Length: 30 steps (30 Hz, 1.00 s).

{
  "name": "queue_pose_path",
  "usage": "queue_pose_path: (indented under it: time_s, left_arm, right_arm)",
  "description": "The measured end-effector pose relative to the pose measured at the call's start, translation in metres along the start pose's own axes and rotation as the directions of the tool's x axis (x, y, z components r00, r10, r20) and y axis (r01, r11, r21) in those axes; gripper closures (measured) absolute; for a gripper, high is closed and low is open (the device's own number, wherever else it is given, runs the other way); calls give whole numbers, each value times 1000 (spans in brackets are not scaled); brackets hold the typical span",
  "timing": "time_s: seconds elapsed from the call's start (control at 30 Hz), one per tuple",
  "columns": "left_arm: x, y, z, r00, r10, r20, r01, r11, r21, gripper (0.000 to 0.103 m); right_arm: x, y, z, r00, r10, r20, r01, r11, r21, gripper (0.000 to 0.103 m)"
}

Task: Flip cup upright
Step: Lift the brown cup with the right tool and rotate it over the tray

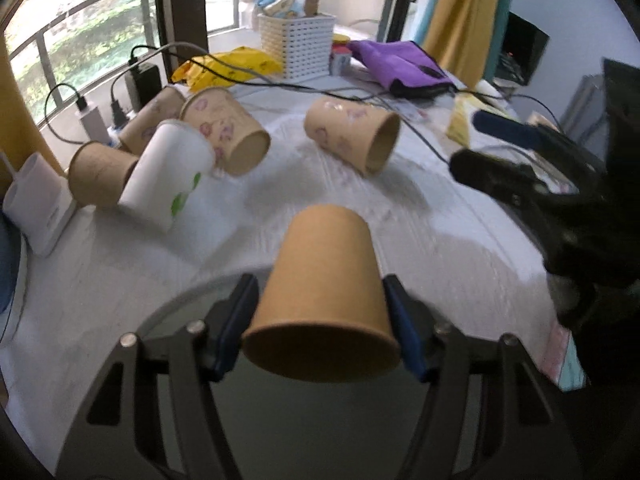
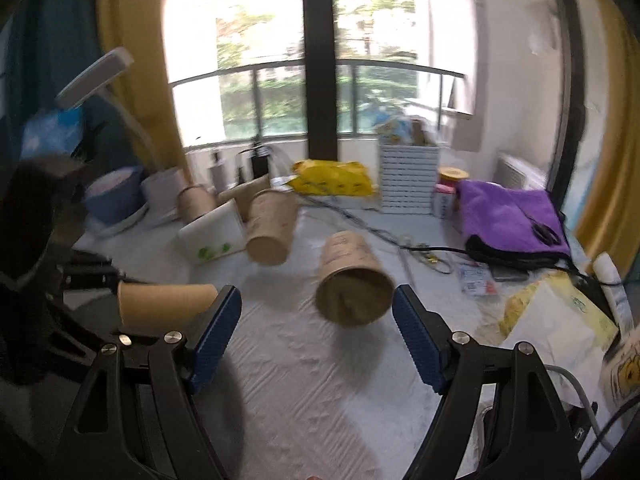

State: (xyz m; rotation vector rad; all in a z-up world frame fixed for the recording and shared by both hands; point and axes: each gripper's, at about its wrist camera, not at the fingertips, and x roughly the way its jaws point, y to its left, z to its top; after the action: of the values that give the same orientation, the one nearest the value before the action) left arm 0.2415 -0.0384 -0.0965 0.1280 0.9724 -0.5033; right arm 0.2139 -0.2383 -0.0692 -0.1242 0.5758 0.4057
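My left gripper (image 1: pixel 320 312) is shut on a plain brown paper cup (image 1: pixel 324 292), its mouth toward the camera and its base pointing away, held above the white table (image 1: pixel 420 240). The same cup (image 2: pixel 164 302) shows in the right wrist view, lying sideways in the left gripper at the left. My right gripper (image 2: pixel 316 320) is open and empty, and shows as dark fingers (image 1: pixel 520 176) at the right of the left wrist view. A patterned brown cup (image 2: pixel 352 284) lies on its side just beyond the right gripper's fingertips, mouth toward the camera; it also shows in the left wrist view (image 1: pixel 352 138).
More cups lie on their sides at the table's left: a white cup (image 1: pixel 168 172), a patterned one (image 1: pixel 228 132) and brown ones (image 1: pixel 100 176). A white basket (image 1: pixel 298 44), yellow bag (image 1: pixel 228 66), purple cloth (image 1: pixel 400 66), cables and chargers (image 1: pixel 140 84) sit behind.
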Motion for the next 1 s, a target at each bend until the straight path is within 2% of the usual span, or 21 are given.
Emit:
queue_pose_path:
  time_s: [0.13, 0.2, 0.27, 0.47, 0.53, 0.63, 0.7, 0.8, 0.93, 1.0]
  left_arm:
    - [-19, 9, -29, 999, -50, -9, 50, 999, -2, 38]
    - [-30, 12, -47, 998, -68, -4, 68, 997, 21, 38]
    - [-37, 11, -62, 997, -73, -8, 73, 996, 52, 38]
    - [-53, 8, -95, 996, -91, -9, 91, 984, 154, 38]
    - [-54, 6, -103, 998, -63, 1, 62, 982, 178, 36]
    - [-60, 6, -113, 996, -79, 38, 71, 984, 165, 32]
    - [-64, 7, -117, 995, -78, 65, 67, 986, 150, 20]
    - [-73, 10, -122, 990, -89, 105, 76, 990, 121, 13]
    - [-88, 18, -132, 986, -53, 156, 44, 997, 61, 13]
    - [-101, 23, -142, 981, -25, 193, 23, 1000, 12, 13]
  right_arm:
    - [-4, 25, -8, 995, 91, -47, -95, 991, -92, 23]
    - [-4, 40, -13, 983, 159, -88, -170, 976, -137, 23]
    - [-5, 60, -21, 966, 223, -133, -248, 946, -211, 23]
    - [-12, 109, -33, 924, 313, -219, -375, 857, -355, 23]
    - [-13, 121, -35, 918, 320, -236, -390, 839, -379, 23]
    - [-15, 137, -38, 913, 316, -260, -400, 819, -412, 23]
    - [-16, 141, -38, 910, 314, -273, -406, 808, -426, 23]
    - [-19, 146, -37, 906, 308, -288, -412, 797, -441, 23]
    - [-19, 156, -36, 893, 312, -324, -439, 764, -474, 23]
    - [-18, 163, -36, 880, 322, -350, -466, 727, -503, 23]
